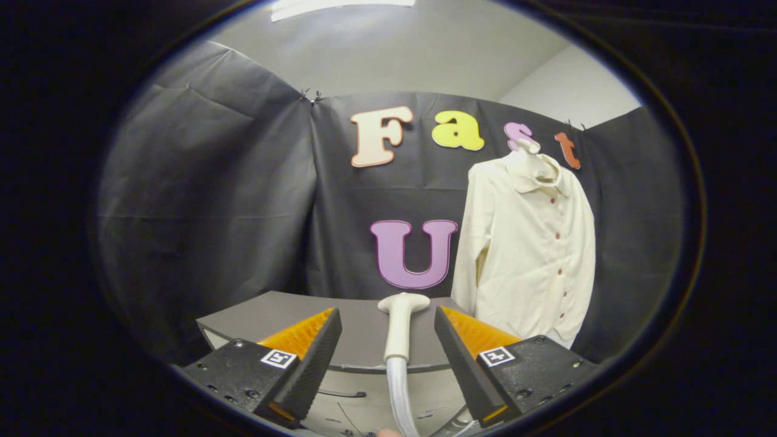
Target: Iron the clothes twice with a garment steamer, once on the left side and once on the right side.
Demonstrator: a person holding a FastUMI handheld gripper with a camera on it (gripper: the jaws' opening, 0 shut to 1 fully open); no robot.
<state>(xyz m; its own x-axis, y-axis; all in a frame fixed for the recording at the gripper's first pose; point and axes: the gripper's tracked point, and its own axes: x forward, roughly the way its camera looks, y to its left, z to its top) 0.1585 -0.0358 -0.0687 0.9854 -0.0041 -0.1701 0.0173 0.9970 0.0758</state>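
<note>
We have not started: our fingers (388,358) are open around the white plastic steamer head (401,325), not gripping, cream buttoned shirt (528,249) untouched

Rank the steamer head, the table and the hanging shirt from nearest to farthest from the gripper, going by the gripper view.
The gripper is open.
1. Steamer head: between the fingers, untouched by either, its hose trailing down toward the camera.
2. Table: under and just beyond the fingers, its top carrying the steamer head.
3. Shirt: farthest, hanging past the table's far right side, against the booth wall.
</note>
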